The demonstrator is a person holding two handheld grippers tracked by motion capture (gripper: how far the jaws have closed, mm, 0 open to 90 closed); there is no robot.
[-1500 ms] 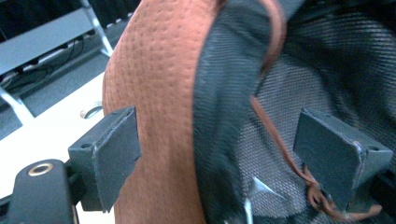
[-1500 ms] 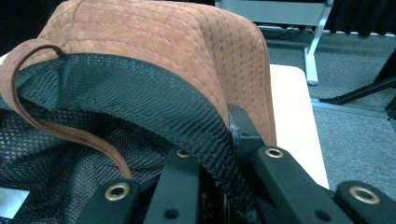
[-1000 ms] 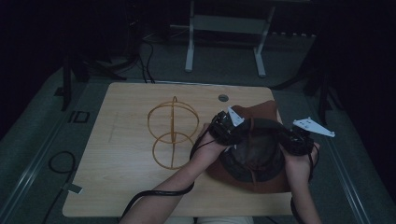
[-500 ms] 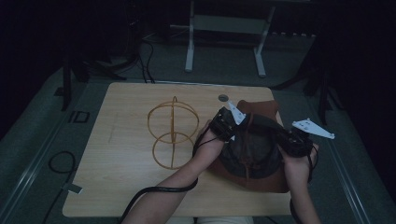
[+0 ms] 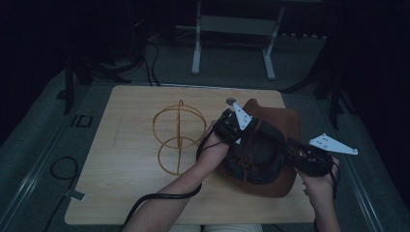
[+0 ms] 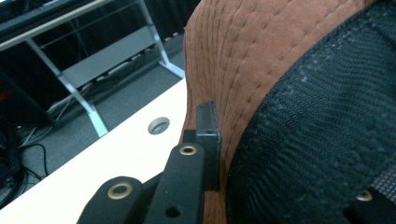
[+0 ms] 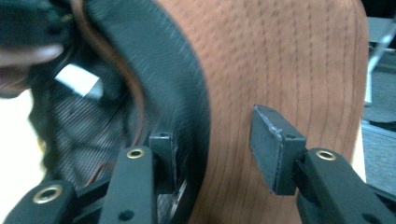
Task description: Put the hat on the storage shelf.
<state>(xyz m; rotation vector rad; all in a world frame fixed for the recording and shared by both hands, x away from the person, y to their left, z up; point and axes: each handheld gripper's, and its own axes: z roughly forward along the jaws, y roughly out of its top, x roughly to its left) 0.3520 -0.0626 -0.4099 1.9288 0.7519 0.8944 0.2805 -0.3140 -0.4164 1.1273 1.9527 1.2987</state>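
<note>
- Hat (image 5: pixel 261 150): brown, wide-brimmed, lying crown-down on the right half of the desk (image 5: pixel 135 193), its dark mesh lining facing up. A white label shows inside in the right gripper view.
- Orientation: the opening faces up. The brim's long axis appears to run from the near-right edge of the desk toward the far-left, but the dim light makes this uncertain. The far brim edge curls upward.
- Left gripper (image 5: pixel 231 126): at the hat's far-left brim. In the left gripper view, 1 jaw lies flat against the brown brim underside and the other jaw is hidden behind the fabric, so I cannot tell whether it is clamped.
- Right gripper (image 7: pixel 212 149): jaws parted and straddling the brim near the sweatband, 1 inside against the lining, 1 outside and clear of the fabric. Nothing is pinched.
- Risk 1: if only 1 side bites, the soft brim may fold or twist and the hat tip sideways.
- Risk 2: the right jaws may catch the loose lining or the inner cord instead of the brim, so a lift drags the liner out.
- Risk 3: a swing to the left could knock the wire hat stand (image 5: pixel 178 135), which stands just beside the left hand.
- The desk's grommet hole (image 6: pixel 159 125) lies near the far brim.
</note>
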